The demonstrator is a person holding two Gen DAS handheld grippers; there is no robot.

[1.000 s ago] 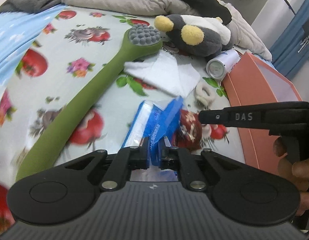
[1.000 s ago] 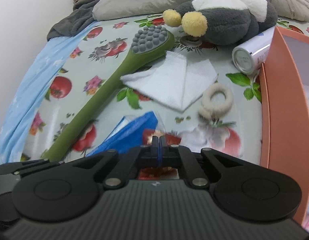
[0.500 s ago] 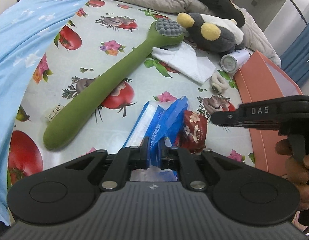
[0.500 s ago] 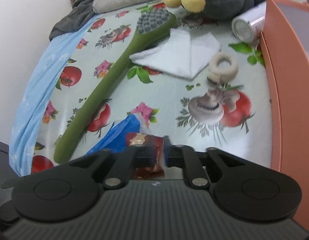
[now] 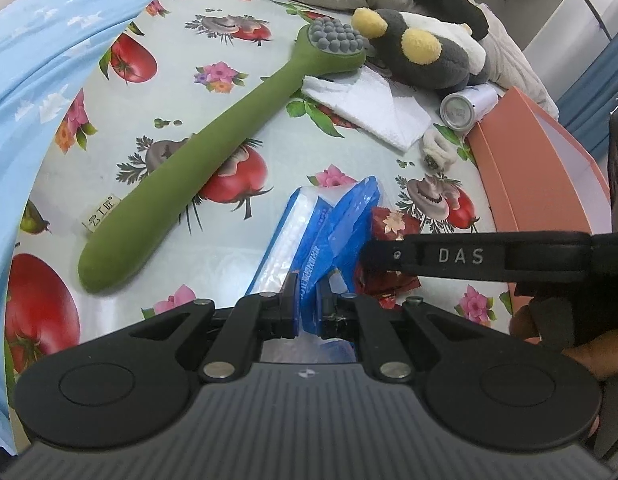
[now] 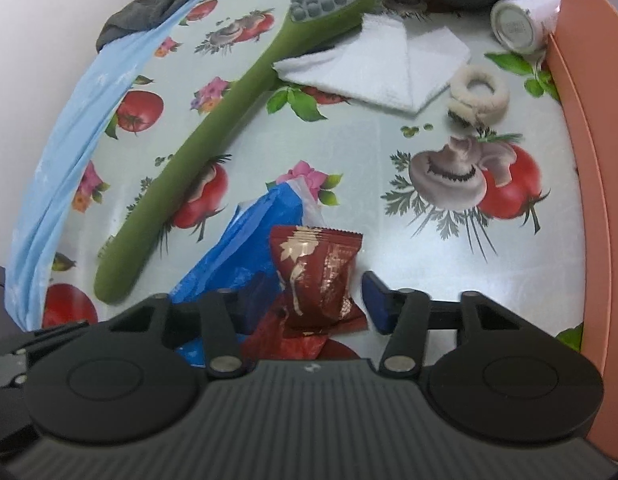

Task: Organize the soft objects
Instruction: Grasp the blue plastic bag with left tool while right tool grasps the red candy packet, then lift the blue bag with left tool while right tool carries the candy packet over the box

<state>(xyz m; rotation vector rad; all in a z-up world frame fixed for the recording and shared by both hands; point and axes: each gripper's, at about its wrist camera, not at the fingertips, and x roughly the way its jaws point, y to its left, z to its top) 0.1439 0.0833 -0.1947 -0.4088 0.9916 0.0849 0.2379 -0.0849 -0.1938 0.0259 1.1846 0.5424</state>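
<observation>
My left gripper [image 5: 307,294] is shut on the near end of a blue plastic tissue pack [image 5: 329,224], which lies crumpled on the fruit-print tablecloth. A small dark red snack packet [image 6: 317,276] stands beside the pack. My right gripper [image 6: 313,296] is open around this packet, with a gap showing at its right finger [image 6: 375,296]. In the left wrist view the right gripper [image 5: 375,256] reaches in from the right, over the red packet [image 5: 393,220]. A grey and yellow plush toy [image 5: 421,56], a folded white cloth [image 6: 389,68] and a fuzzy cream ring [image 6: 479,96] lie farther back.
A long green massage brush [image 5: 213,148] lies diagonally on the left. A white can [image 6: 517,26] rests against an orange box [image 6: 589,160] along the right side. Blue fabric [image 5: 37,80] drapes the left edge, and bedding is piled at the back.
The right gripper has gone from shut to open and now has the red packet between its fingers. Both grippers drew back toward the near edge; the left kept its hold on the blue pack.
</observation>
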